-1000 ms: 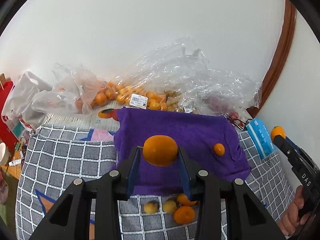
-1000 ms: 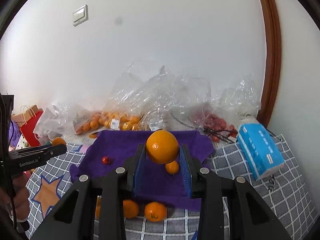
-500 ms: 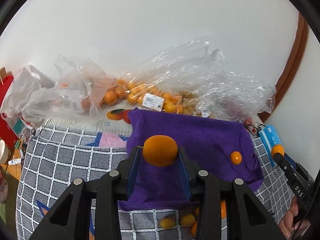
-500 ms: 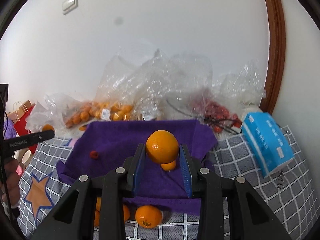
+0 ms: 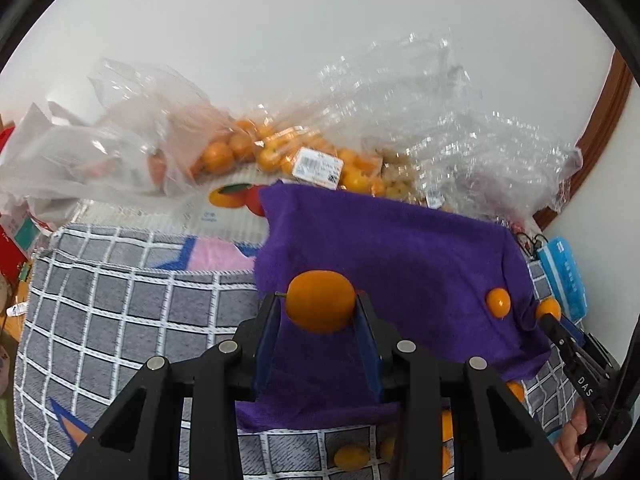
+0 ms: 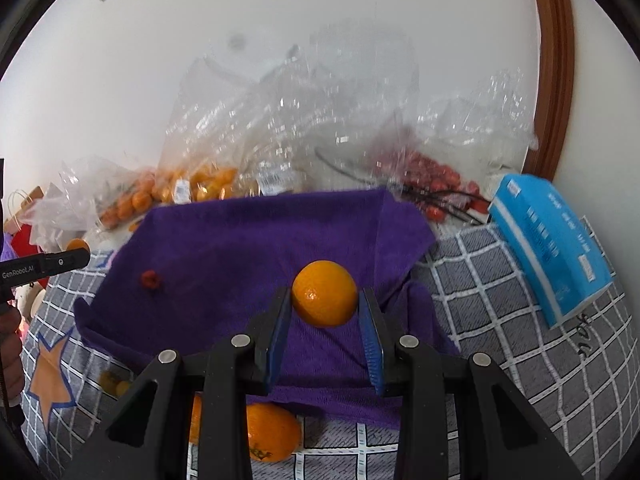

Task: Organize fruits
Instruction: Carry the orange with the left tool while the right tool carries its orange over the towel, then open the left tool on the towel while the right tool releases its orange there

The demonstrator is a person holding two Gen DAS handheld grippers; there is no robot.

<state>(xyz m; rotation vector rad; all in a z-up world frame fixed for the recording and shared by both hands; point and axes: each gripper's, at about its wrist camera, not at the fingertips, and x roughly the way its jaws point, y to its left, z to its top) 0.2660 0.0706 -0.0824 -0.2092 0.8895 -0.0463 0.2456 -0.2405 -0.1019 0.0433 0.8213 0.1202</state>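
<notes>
You have a grey checked cloth (image 6: pixel 520 320) spread over the desk, and on it lies a purple towel (image 6: pixel 240 248), rumpled and folded up at its right edge. Behind the towel, against the wall, sit clear plastic bags (image 5: pixel 280 152) holding small oranges; another bag (image 6: pixel 432 176) further right holds small red fruits, and a blue tissue pack (image 6: pixel 548 248) lies to the right of the towel. Your left gripper (image 5: pixel 320 312) has its fingers closed on an orange (image 5: pixel 320 302), held above the near part of the towel. Your right gripper (image 6: pixel 325 308) is likewise clamped on a second orange (image 6: pixel 325 294), above the towel's right half. Already on the towel are a tiny orange fruit (image 5: pixel 498 303) near the right edge and a small red fruit (image 6: pixel 151 279) to the left; more oranges (image 6: pixel 268 432) lie on the checked cloth just in front of the towel. The likely trouble is rolling: the towel is uneven, so a round orange released from any height could run off its near edge or knock the tiny fruit away. Both oranges are pinched only at their sides, so a tilt could let one slip early. The two grippers also work close together, so watch that they do not collide over the towel.
</notes>
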